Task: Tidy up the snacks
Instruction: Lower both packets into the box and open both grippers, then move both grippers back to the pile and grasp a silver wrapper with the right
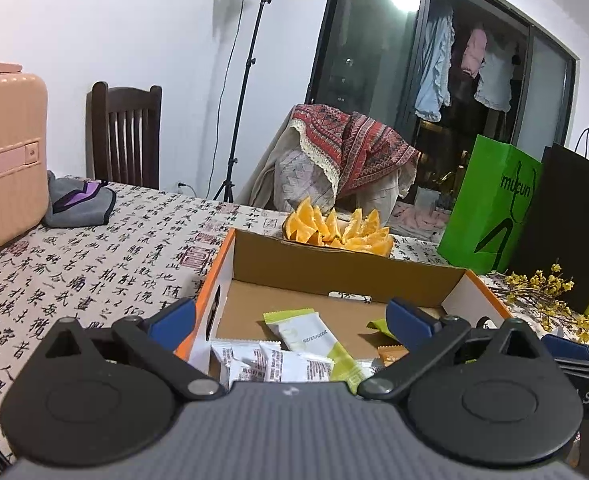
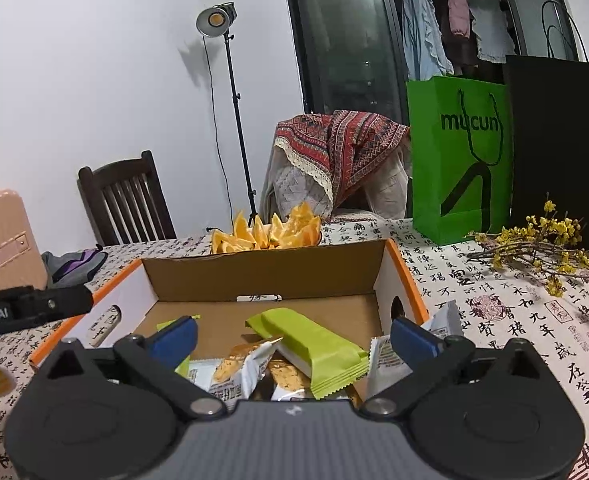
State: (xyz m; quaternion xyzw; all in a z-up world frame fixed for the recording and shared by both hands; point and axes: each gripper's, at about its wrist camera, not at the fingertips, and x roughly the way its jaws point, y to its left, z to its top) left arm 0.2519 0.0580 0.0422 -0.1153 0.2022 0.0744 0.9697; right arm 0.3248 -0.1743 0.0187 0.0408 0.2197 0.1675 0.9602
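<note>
Cardboard walls the open box straight ahead of both your grippers, and the snack packets lie loose at its near end, just under the fingertips. Your right gripper stands wide and empty, with the crinkly lime-green bar between its jaws, long axis slanting from far-left to near-right. Your left gripper, equally wide and empty, hovers over a white-and-green sachet and small glossy white packets.

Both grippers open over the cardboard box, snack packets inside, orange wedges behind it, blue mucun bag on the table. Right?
Wrong on the bag: the mucun bag is green, as the right wrist view shows. Otherwise right: left gripper and right gripper open over the cardboard box, snack packets inside, orange wedges behind.
</note>
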